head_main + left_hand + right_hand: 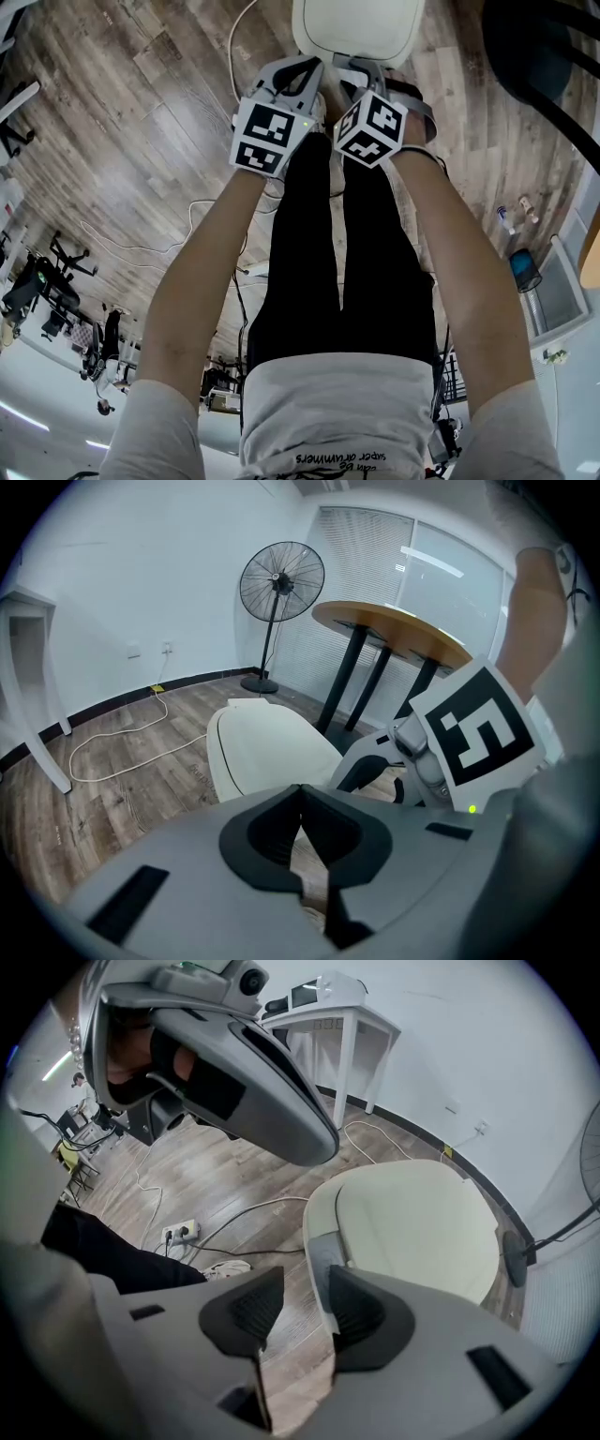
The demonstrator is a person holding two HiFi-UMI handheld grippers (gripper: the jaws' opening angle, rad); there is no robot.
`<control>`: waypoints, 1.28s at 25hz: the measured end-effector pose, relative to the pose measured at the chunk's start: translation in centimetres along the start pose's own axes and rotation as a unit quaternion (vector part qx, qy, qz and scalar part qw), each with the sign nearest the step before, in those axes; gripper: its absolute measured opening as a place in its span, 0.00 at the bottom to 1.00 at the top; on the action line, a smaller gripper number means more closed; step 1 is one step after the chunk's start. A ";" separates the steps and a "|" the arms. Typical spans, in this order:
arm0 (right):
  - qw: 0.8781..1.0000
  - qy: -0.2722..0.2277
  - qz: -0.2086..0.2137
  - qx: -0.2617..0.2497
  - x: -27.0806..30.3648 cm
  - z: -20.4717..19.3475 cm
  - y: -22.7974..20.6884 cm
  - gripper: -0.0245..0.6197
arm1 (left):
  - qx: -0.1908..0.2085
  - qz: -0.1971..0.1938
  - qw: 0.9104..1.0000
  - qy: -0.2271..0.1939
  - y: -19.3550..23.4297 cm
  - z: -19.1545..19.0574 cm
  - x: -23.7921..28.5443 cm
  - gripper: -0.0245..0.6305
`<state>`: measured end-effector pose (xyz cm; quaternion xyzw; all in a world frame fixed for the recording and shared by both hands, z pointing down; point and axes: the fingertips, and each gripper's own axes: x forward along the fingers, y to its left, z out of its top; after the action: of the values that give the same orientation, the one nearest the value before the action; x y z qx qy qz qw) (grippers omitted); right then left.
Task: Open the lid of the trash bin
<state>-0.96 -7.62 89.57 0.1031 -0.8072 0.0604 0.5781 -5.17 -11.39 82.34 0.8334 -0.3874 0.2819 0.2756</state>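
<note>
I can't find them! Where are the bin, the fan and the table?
bin (422, 1227), right gripper view, middle of its lid.
fan (281, 581), left gripper view, centre of its grille.
table (394, 630), left gripper view, rim of its wooden top.

Shirt (339, 398) print, partly legible: "super"

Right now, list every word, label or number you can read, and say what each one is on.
"super drummers" (second word uncertain): upside down on the person's white shirt; the smaller line beside it is too small to read.
Faint print on the wood floor beside the trash bin: too blurred to read.
Left marker cube and right marker cube: black-and-white square patterns only, no words.
</note>
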 end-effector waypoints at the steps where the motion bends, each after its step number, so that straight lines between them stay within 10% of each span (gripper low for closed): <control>1: 1.000 0.001 0.001 0.000 0.0 0.0 0.1 0.26 | 0.003 -0.002 1.000 0.001 -0.1 0.0 -0.1 0.06; 9: 0.999 -0.012 0.003 0.033 -1.2 0.6 -0.2 0.35 | 0.012 0.004 1.000 -0.005 -0.1 1.1 -1.2 0.06; 32: 0.961 -0.172 -0.072 0.205 -17.3 5.2 -8.8 0.11 | 0.013 0.031 0.994 -0.100 -1.7 14.4 -9.1 0.06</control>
<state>1.68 -15.61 71.29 0.2863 -0.8549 0.1645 0.4001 -5.09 -15.77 65.76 0.8484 -0.4353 0.2106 0.2152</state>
